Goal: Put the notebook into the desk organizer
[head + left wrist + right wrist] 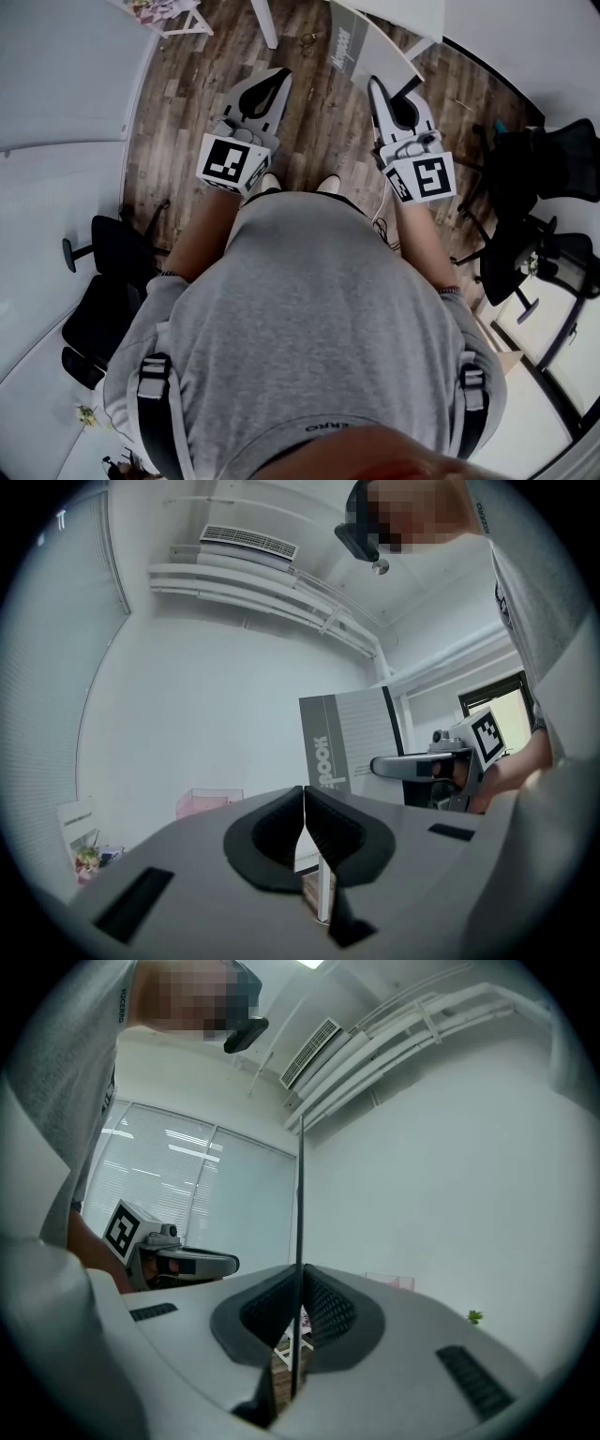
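In the head view my right gripper (375, 86) is shut on the lower edge of the notebook (354, 45), a thin book with a grey cover and a white page side, held out over the wood floor. The right gripper view shows the notebook edge-on (300, 1194), rising as a thin dark line from between the closed pads of the right gripper (301, 1283). The left gripper view shows the notebook's grey cover (345, 738) with the right gripper (380, 766) holding it. My left gripper (279, 77) (303, 803) is shut on nothing. A pink translucent box (208, 803) sits far off.
The person's grey shirt fills the lower head view. A white desk (56, 84) curves along the left. Black office chairs stand at the left (112, 281) and right (548, 178). A white table leg (264, 23) stands on the wood floor (187, 103) ahead.
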The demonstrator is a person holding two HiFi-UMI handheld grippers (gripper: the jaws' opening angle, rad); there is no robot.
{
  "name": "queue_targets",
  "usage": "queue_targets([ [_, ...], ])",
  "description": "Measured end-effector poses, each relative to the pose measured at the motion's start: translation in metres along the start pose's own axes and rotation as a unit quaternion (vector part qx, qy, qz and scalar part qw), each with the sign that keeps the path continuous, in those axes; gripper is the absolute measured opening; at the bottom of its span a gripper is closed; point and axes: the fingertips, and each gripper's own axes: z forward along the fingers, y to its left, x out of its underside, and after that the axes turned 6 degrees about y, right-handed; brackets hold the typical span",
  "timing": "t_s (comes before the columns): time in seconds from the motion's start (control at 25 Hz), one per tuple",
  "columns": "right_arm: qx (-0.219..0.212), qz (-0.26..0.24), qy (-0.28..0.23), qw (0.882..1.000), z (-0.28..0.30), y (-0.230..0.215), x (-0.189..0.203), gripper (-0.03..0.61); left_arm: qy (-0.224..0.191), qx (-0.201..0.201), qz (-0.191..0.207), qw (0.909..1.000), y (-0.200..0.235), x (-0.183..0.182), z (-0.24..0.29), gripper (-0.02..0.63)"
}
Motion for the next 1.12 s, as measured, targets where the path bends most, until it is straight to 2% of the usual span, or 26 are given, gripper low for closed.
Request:
queue_targets([
  [0.52, -0.020, 0.003, 0.001, 1.000, -0.019, -0.045, 0.016, 0.015, 0.001, -0.036, 0.013, 0.9993, -0.028, 0.001, 0.024, 0.020],
  [0.72, -0.030, 0.003, 0.003, 1.000, 0.001, -0.055, 0.016, 0.015, 0.006, -0.050, 0.007, 0.9987, -0.005, 0.006, 0.036, 0.020],
  [0.92, -0.035, -0.002, 0.007, 0.999, 0.023, -0.062, 0.022, 0.015, 0.004, -0.047, 0.009, 0.9989, 0.012, 0.013, 0.051, 0.020],
  [1.12, -0.034, -0.003, 0.013, 0.999, 0.080, -0.073, 0.018, 0.015, 0.003, -0.039, 0.002, 0.9992, 0.064, 0.015, 0.078, 0.020],
])
